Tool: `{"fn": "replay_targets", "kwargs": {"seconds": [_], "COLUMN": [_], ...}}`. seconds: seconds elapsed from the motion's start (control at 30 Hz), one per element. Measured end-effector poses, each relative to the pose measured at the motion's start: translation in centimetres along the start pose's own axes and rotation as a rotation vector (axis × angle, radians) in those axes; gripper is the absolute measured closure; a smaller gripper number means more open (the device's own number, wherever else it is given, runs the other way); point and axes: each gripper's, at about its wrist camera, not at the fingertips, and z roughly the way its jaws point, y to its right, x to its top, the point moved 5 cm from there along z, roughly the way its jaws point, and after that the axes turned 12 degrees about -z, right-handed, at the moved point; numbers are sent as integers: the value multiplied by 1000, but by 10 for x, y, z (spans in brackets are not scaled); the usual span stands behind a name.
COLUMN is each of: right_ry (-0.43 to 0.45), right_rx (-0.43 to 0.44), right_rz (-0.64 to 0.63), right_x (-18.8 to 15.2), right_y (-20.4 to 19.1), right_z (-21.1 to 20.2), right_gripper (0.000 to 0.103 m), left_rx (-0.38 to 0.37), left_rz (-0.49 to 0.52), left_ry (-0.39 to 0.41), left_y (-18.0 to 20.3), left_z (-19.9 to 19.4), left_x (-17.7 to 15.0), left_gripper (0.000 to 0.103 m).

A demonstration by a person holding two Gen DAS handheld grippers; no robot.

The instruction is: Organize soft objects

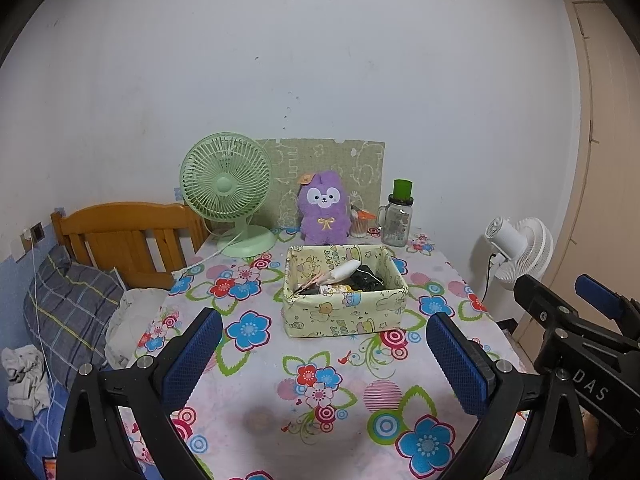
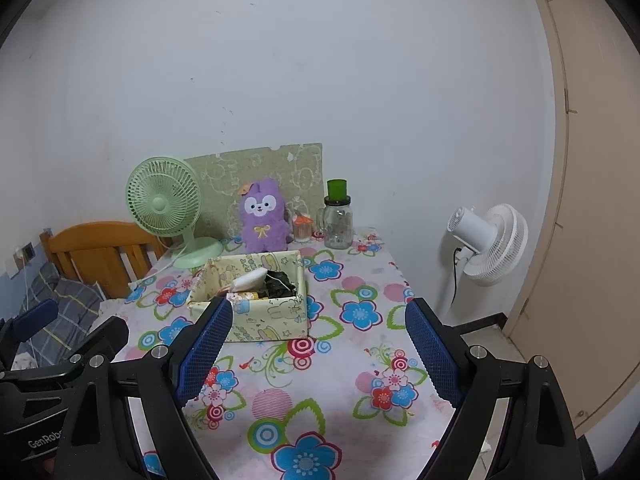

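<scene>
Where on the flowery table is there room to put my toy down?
The near stretch between the patterned box and the grippers is bare. The back edge is crowded: green fan, purple plush, glass jar.

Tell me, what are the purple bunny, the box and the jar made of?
The purple bunny looks like fuzzy plush fabric: its outline is shaggy and soft. The box seems to be cardboard or stiff cloth with a matte cartoon print; its walls bend slightly. The jar looks like clear glass, shiny and see-through, though it could be plastic.
</scene>
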Motion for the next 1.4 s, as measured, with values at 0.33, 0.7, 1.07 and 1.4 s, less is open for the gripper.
{"fn": "replay_targets", "kwargs": {"seconds": [0.33,0.7,1.07,1.4], "right_ry": [0,-2,1,1], "right_rx": [-7,-3,-7,-4], "right_rz": [9,16,16,18], "right_x": [-1,-2,-2,-1], "right_y": [0,0,-2,-3], "right_z": [2,5,4,3], "right_gripper": [13,13,13,13], "left_rx": [-1,0,3,1], "left_rz": [5,7,11,11], "left_ry": [-1,0,2,4], "left_y": [-2,-2,-4,-5], "left_z": [3,4,5,6], "left_x": [-2,-3,-1,-1], "left_gripper": [0,0,0,0]}}
